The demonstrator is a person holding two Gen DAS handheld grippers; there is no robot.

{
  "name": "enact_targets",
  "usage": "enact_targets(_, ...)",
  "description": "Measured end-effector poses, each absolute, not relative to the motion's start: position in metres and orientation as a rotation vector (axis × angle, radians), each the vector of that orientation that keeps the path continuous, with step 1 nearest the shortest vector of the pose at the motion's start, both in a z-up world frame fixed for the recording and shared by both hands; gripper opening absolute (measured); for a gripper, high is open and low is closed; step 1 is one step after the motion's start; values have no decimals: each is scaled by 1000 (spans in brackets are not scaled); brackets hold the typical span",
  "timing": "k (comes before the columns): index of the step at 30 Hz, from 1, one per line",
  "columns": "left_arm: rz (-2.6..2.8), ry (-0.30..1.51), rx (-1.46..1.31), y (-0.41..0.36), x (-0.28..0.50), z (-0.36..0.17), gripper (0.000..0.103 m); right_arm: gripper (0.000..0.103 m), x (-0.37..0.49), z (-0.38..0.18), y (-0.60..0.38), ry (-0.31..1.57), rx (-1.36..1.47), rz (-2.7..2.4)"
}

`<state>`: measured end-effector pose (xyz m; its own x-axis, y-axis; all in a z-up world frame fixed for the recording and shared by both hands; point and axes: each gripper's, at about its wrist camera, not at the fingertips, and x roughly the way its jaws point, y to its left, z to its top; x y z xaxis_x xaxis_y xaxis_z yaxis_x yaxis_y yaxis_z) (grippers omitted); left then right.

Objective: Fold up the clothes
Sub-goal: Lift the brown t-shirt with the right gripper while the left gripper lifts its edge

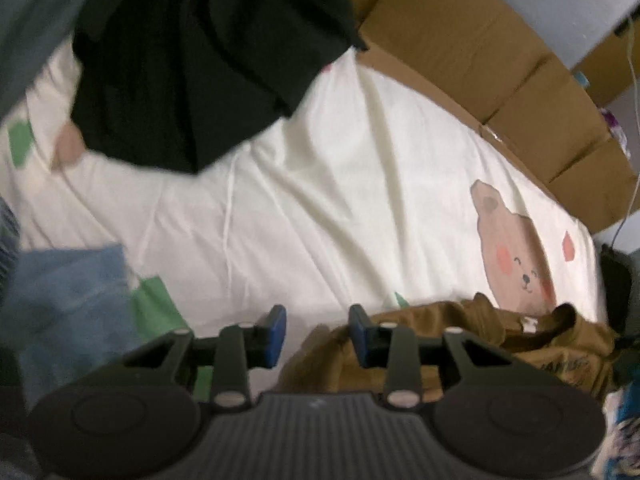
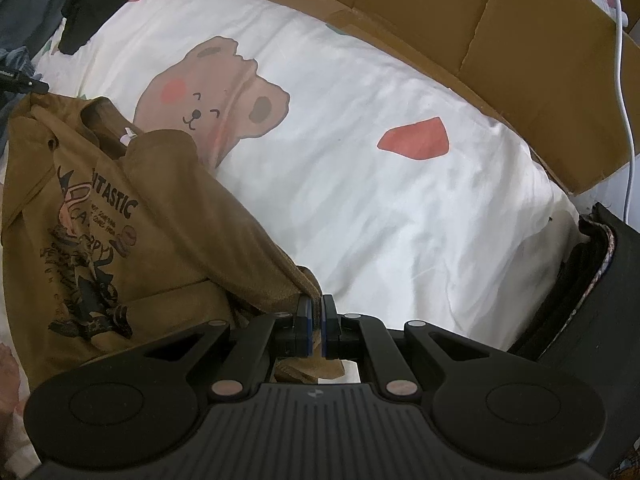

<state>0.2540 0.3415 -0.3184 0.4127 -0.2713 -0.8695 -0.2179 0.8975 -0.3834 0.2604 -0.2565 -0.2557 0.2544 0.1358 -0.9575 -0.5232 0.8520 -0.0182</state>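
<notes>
Barely started: brown T-shirt lies crumpled and unfolded on the bed, print side up, near the bear print. Right tongs are pressed together, clamped on a bunched edge of it. Left tongs stand apart with nothing between them, hovering over the shirt's other side. Black garment and blue garment also lie unfolded. Judging by this, spreading flat and all folds remain.
</notes>
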Motion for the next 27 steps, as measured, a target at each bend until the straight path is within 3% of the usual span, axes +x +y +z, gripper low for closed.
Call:
enact_targets(6,-126,1222,-566,338,254,-333,27,2,258,-258,-256,1238,-379,453)
enact_targets(8,-124,1231,-545,335,251,-335,10,2,258,-259,-256,1238,-377,452)
enact_targets(27,-74,965,-269,319,278,-254,7,2,326,-220,-246,990,-557,248)
